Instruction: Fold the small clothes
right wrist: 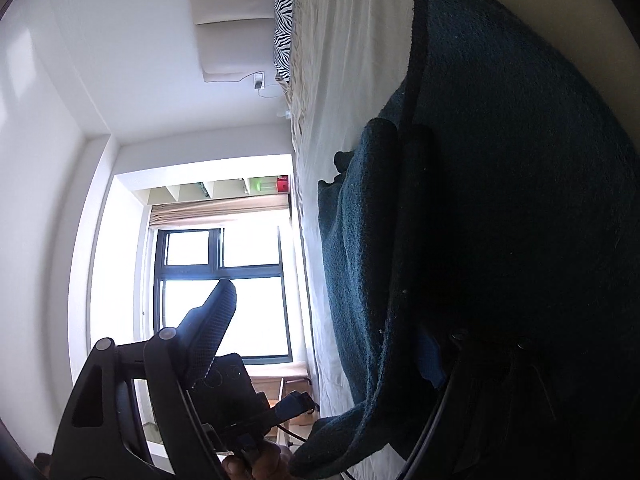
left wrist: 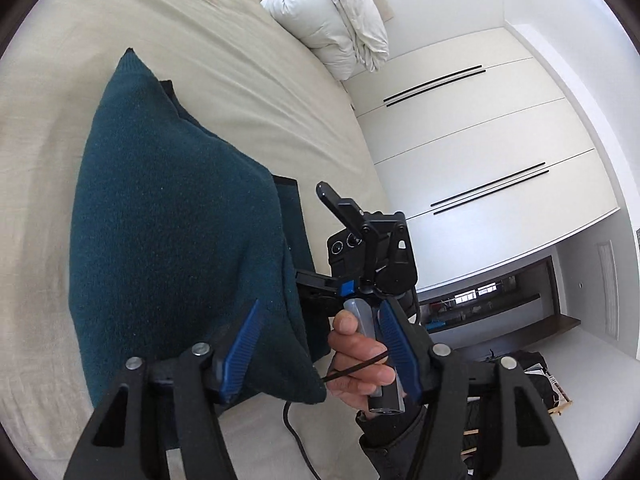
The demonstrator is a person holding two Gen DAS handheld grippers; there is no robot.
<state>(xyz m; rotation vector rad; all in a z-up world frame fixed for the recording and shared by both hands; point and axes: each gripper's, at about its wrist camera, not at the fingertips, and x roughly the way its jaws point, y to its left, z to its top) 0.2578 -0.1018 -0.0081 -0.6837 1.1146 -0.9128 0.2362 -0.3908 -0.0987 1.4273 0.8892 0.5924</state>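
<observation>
Bedroom, beige bedsheet (left wrist: 248, 92) as the work surface. On it we have the teal knit garment (left wrist: 172, 240), lifted at its near edge so it tents up off the sheet, with a lower layer still flat beneath.

Our left gripper (left wrist: 320, 352) is spread wide. Its left blue finger pad (left wrist: 242, 354) presses against the outside of the raised fabric, the other pad sits clear by the right hand (left wrist: 362, 360). No pinch there.

That right hand wraps the grey handle of the right gripper (right wrist: 328, 344), thumb up, black cable running across the fingers. From the right wrist view the garment drapes between the jaws, one finger free against the window (right wrist: 224, 288), the other buried behind the fabric; looks spread, not clamped.

Beyond: rolled white duvet (left wrist: 332, 16), white wardrobe doors (left wrist: 480, 140), zebra-print pillow (right wrist: 283, 28).
</observation>
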